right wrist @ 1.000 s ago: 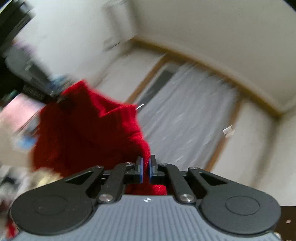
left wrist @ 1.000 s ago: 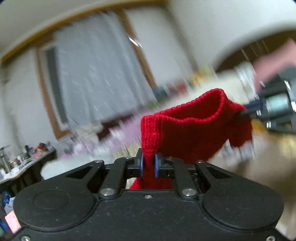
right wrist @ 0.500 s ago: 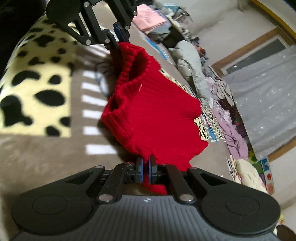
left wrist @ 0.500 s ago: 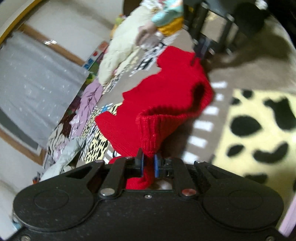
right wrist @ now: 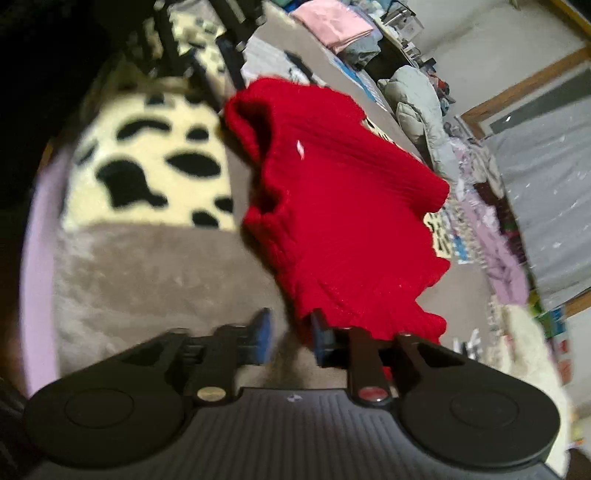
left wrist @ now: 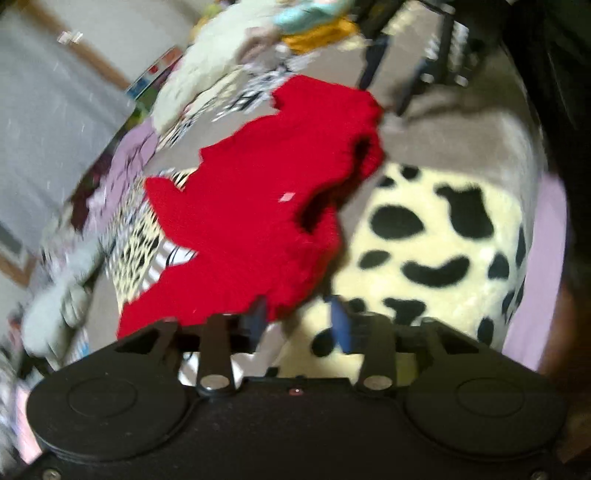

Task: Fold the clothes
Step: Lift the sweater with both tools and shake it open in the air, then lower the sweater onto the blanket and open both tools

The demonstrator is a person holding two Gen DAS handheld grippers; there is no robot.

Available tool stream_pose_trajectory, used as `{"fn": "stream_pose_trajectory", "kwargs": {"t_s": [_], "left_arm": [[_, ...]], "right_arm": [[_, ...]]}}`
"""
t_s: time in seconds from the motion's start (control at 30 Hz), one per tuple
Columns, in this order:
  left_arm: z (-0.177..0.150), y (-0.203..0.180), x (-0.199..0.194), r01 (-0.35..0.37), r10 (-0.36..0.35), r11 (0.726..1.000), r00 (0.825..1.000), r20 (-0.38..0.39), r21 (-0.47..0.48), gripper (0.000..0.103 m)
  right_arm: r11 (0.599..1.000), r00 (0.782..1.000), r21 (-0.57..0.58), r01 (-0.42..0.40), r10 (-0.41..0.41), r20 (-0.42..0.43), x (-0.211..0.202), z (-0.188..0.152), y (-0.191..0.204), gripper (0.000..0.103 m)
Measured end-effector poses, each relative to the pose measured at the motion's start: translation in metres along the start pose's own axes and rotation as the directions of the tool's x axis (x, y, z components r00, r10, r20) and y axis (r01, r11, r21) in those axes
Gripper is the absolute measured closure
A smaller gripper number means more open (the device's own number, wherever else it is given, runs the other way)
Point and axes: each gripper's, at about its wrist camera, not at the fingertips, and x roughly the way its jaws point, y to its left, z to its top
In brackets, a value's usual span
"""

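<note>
Pretty cluttered all round: cow-print rug on a grey-brown carpet, heap of lilac clothes and a pale grey bundle further off, pink folded stack at the back, grey curtain along the wall. Black frame legs poking in just past the far end of the sweater. Both views blurry. Red sweater spread flat across carpet and rug edge, neck opening gaping toward the rug, small white tag showing. Left gripper with jaws spread wide, nothing between them, sweater hem just at the left finger and the gap sitting over rug. Right gripper also parted, nothing pinched, hem lying against its right finger, the other finger over bare carpet. Can't tell whether cloth actually touches either pad.
</note>
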Motion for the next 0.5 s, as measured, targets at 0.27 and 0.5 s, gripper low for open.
{"fn": "stream_pose_trajectory", "kwargs": {"t_s": [0.27,0.5], "left_arm": [[-0.009,0.064,0.002,-0.1,0.105,0.916,0.994,-0.007,-0.39,0.059],[-0.023,0.132,0.053,-0.169,0.141,0.571,0.984,-0.106,-0.804,0.059]], "right_arm": [[0.937,0.99,0.347,-0.035,-0.014,0.139,-0.03,-0.006,-0.064,0.061],[0.627,0.972,0.773,-0.095,-0.11,0.209,-0.003,-0.042,-0.131,0.06]]}}
